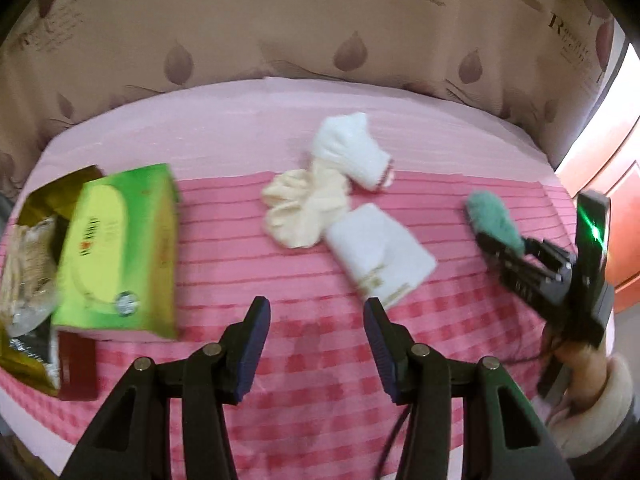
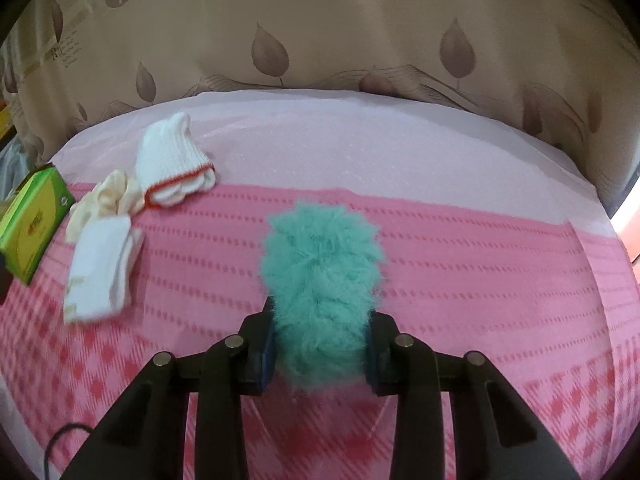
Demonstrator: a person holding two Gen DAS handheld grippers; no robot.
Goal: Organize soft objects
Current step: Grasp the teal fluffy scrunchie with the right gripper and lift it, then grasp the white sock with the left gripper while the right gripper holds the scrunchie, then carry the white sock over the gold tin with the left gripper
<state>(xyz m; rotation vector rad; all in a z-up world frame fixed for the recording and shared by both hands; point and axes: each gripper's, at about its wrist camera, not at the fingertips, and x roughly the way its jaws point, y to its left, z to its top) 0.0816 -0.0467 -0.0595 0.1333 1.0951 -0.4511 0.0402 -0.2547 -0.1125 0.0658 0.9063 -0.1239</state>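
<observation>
Right gripper (image 2: 320, 354) jaws are squeezing the teal fluffy thing (image 2: 322, 280); it's squishy, could slip. Left gripper (image 1: 316, 316) jaws are gaping empty.

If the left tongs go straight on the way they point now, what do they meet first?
Probably the pink checked cloth itself; nothing lies between the open left tongs. The folded white towel with gold trim lies a little beyond, to the right; depth is unclear.
</observation>
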